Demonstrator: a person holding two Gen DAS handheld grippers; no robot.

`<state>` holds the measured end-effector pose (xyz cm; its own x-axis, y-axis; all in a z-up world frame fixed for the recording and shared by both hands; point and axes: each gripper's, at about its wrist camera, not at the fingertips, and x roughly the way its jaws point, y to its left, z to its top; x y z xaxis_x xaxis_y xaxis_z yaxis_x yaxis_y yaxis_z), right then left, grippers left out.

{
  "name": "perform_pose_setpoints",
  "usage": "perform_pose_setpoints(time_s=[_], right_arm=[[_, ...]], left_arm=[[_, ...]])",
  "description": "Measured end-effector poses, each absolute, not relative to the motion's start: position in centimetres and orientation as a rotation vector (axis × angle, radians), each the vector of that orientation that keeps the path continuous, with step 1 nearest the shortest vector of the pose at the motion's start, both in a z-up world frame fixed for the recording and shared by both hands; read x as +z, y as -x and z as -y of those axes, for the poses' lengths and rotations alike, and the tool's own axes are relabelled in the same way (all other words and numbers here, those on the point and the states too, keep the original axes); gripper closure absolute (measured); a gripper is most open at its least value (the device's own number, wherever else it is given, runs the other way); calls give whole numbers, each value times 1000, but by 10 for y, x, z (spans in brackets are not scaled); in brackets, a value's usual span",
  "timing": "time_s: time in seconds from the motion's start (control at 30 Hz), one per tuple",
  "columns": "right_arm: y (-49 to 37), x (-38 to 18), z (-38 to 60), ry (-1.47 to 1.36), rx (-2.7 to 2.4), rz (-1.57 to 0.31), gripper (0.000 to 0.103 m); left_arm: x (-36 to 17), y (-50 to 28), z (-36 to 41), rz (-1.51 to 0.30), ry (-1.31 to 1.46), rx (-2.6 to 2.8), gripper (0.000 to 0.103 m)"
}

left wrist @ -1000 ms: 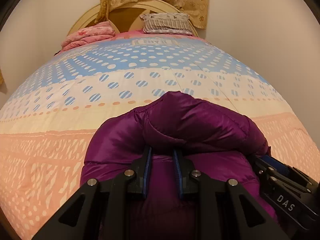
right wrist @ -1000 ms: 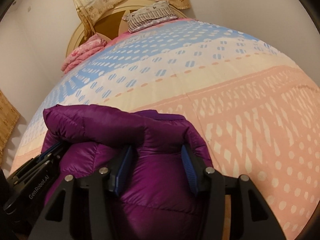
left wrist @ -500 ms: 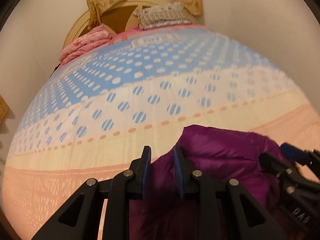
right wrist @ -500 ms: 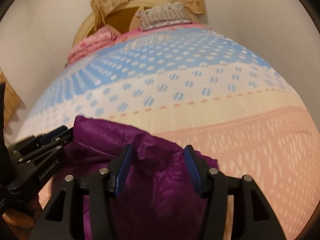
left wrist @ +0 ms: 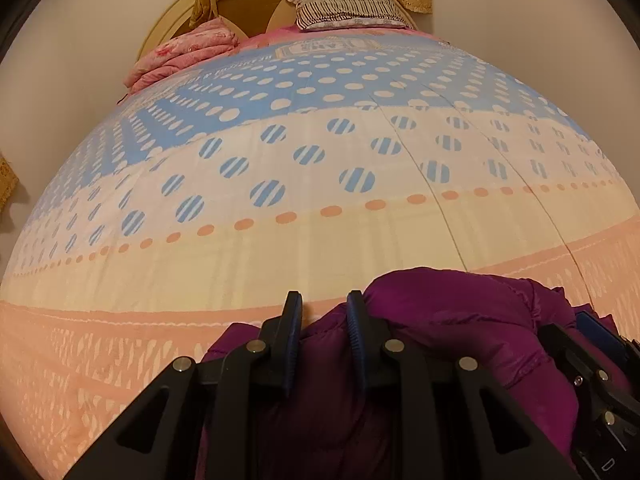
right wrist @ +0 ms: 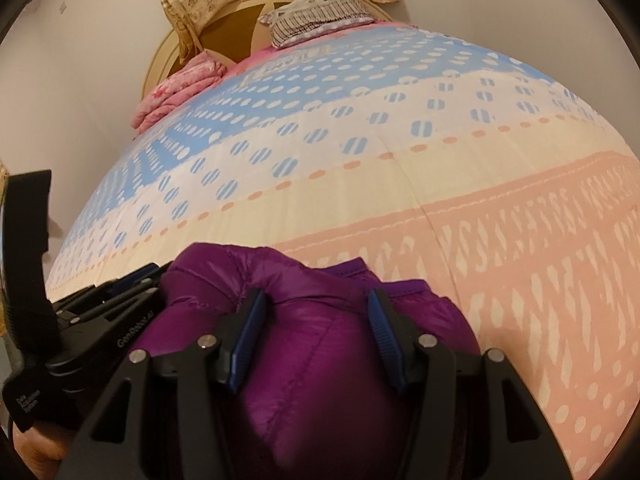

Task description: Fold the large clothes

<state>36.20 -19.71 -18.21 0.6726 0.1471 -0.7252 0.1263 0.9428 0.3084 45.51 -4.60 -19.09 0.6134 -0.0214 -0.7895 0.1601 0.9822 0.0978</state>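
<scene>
The left gripper (left wrist: 323, 312) has its two blue-padded fingers (left wrist: 291, 320) set with a narrow gap, and purple fabric shows in the lower part of this gap; I cannot tell for sure if the pads really pinch it or only stand over it. The right gripper (right wrist: 316, 320) has its fingers spread wide, one on each side of a puffy bulge of the purple down jacket (right wrist: 320, 360). The pads seem to touch the fabric at the sides, but they do not squeeze it, so this gripper is open.

The jacket lies bunched at the near end of the bed, on the peach band of the bedspread (left wrist: 280, 220), directly under both grippers. The two tools are close together: the right one appears at the right edge of the left view, and the left one at the left edge of the right view.

As I judge it, the step is to press and shape the folded bundle, or to take a new hold for another fold. To do it well, each gripper should take a seam or a doubled edge, not the slippery round bulge, which will slide out. It helps to push the air out slowly, to keep both tools level, and to hold the fold line straight. The folded pink blanket (left wrist: 180, 56) and the striped pillow (left wrist: 344, 4) lie far away at the headboard, so they do not disturb.
</scene>
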Motion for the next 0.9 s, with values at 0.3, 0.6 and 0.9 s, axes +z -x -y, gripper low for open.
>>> perform_pose_setpoints(time_s=[0.3,0.6,0.9], right_arm=[[-355,-168,200,-326,35,-889,43],[-250,-133,272,-472,129,-752,9],[-250,-167,269,-535,173,-834,9]], left_arm=[[-149,-418,5,-880,-60,-297,79],[-133,-363,-95,-844,347,-427,1],[-177,-341,-73,-913,511,-521,1]])
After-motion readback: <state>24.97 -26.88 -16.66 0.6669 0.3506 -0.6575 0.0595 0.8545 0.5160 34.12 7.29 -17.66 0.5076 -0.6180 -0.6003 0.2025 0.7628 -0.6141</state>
